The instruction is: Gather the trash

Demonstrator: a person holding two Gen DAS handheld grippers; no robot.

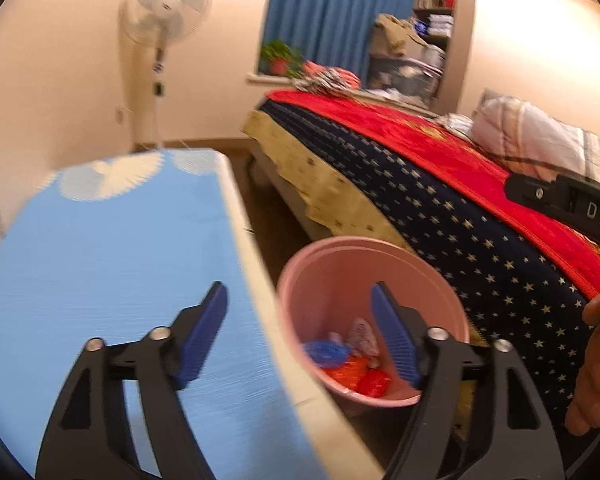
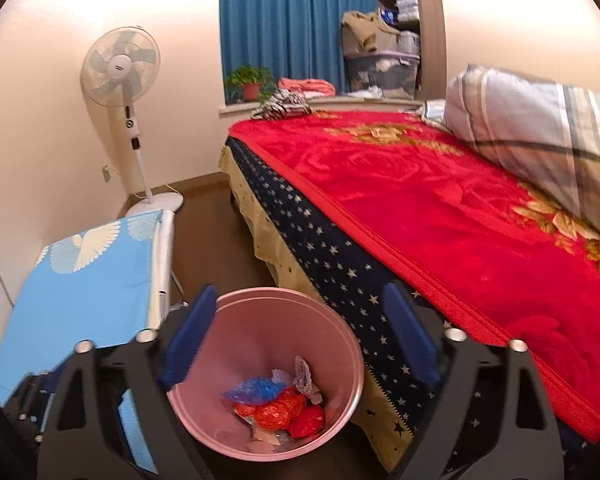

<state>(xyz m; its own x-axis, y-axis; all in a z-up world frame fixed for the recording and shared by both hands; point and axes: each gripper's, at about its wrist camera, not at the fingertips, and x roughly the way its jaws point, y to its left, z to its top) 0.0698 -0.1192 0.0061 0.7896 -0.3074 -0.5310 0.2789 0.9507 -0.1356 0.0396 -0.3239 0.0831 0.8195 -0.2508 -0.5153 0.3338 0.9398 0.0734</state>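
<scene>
Cream walls are closing in a bedroom where a bed (image 2: 440,216) under a red blanket is taking up the right side and a standing fan (image 2: 120,68) is waiting in the corner. Both grippers are tilting downward over the floor between the bed and a blue-topped worktop (image 1: 100,248). Left gripper (image 1: 300,336) is hanging with its jaws apart and nothing between them (one finger over the worktop, the other over the bin). Right gripper (image 2: 300,344) is hovering above the pink bin (image 2: 332,320), jaws wide and empty. Crumpled trash (image 2: 280,404) in red, orange, blue and white is lying at the bin's bottom.
</scene>
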